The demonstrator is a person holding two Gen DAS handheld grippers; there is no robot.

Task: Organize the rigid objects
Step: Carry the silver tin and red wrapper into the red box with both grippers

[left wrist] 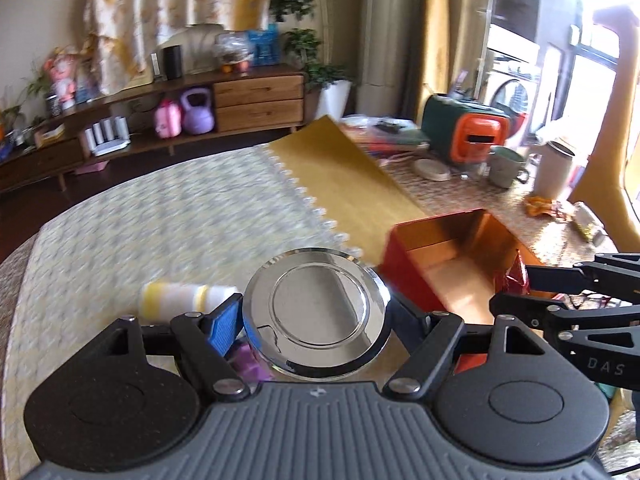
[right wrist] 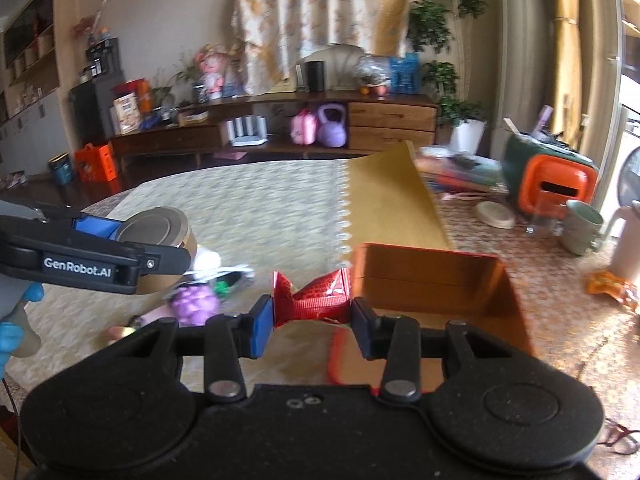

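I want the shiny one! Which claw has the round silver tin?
The left claw holds the round tin with the mirror-like lid. The right claw pinches a crinkly red packet instead.

Table [right wrist: 248,208] under a pale patterned cloth

Ahead-right of the right tongs: open red box [right wrist: 432,280]. Left of them: purple bumpy toy [right wrist: 196,304]. Beyond the left tongs: white-and-yellow bottle [left wrist: 184,296] on its side. Far right: green mug [right wrist: 580,224], white jug [right wrist: 628,240].

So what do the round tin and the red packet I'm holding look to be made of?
Round tin: looks like polished metal, with a mirror-bright lid reflecting the room. Red packet: probably thin foil or plastic film, glossy, creased, with crimped ends bending between the pads.
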